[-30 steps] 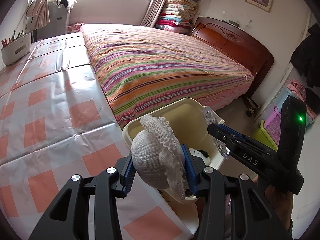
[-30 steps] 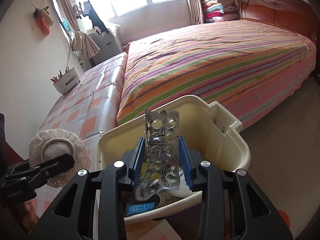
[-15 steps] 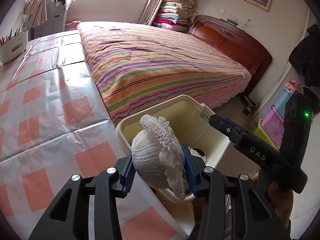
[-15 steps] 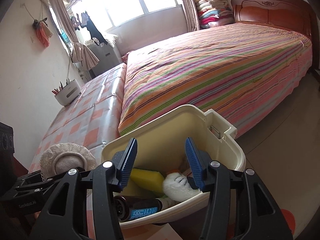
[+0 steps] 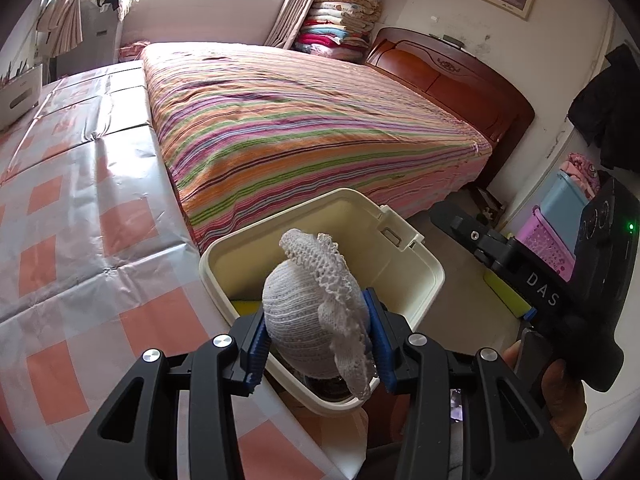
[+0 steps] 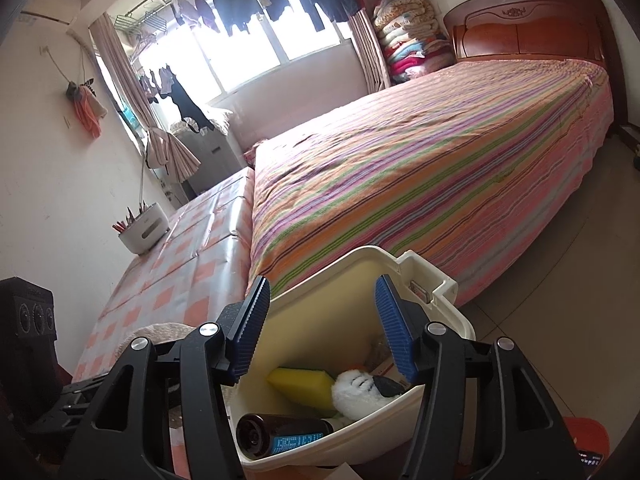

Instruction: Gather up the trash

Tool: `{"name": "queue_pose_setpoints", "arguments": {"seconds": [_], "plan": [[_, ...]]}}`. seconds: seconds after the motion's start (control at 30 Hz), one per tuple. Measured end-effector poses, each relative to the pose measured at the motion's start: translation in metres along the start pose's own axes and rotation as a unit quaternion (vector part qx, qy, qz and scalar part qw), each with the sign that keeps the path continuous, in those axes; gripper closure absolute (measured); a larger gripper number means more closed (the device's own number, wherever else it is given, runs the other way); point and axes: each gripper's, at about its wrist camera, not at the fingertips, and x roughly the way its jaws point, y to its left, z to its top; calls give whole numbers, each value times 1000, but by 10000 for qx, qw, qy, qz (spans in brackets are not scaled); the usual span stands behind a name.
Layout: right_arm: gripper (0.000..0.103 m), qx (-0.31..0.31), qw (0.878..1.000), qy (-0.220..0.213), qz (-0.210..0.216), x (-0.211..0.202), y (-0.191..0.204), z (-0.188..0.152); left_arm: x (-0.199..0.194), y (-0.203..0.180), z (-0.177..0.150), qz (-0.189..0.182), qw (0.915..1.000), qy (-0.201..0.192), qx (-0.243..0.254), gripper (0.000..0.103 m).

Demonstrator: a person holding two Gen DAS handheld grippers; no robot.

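Observation:
My left gripper (image 5: 318, 334) is shut on a white knitted lace-edged cloth ball (image 5: 316, 316), held just above the near rim of the cream plastic bin (image 5: 424, 258). In the right wrist view my right gripper (image 6: 322, 320) hangs over the same bin (image 6: 444, 284); its jaws are opening and nothing is between them. Inside the bin lie a yellow sponge (image 6: 300, 384), a white fluffy toy (image 6: 362, 394) and a dark brown bottle (image 6: 280, 432). The right gripper's black body (image 5: 560, 288) shows at the right of the left wrist view.
A table with a pink-and-silver checked cloth (image 5: 72, 216) runs to the left of the bin. Beyond the bin lies a bed with a striped cover (image 5: 304, 120). A white pen holder (image 6: 142, 232) stands on the far table. Pink and blue baskets (image 5: 556, 224) sit on the floor at right.
The right gripper let go of a blister pack of pills, which is gone from view, and its jaws spread apart as it rose and tilted up. The left gripper still holds the cloth ball.

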Motion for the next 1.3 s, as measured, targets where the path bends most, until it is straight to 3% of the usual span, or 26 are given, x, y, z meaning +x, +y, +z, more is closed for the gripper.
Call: {"name": "queue_pose_setpoints", "arguments": {"seconds": [0.33, 0.6, 0.67, 0.7, 0.73, 0.83, 1.07, 1.3], "plan": [[48, 45, 9998, -177, -2, -4, -1, 3, 3, -8, 8, -76, 9999, -65, 48, 61], [44, 152, 9993, -343, -29, -7, -4, 4, 13, -16, 11, 64, 9997, 38, 213, 60], [43, 183, 9992, -356, -5, -7, -4, 5, 16, -18, 12, 71, 9996, 68, 272, 55], [43, 191, 9991, -365, -17, -7, -5, 4, 17, -20, 12, 97, 9994, 62, 317, 45], [43, 204, 9991, -374, -9, -7, -5, 4, 16, -21, 12, 139, 9993, 16, 346, 38], [42, 233, 9988, -433, 3, -7, -5, 4, 12, -22, 12, 310, 9987, -148, 373, 29], [32, 15, 9982, -576, -136, -11, 7, -4, -18, -16, 7, 822, 9953, -443, 243, 28], [22, -439, 9978, -490, -47, -9, 57, -18, -63, -4, -1, 1366, 9873, -799, 132, 28]]}}
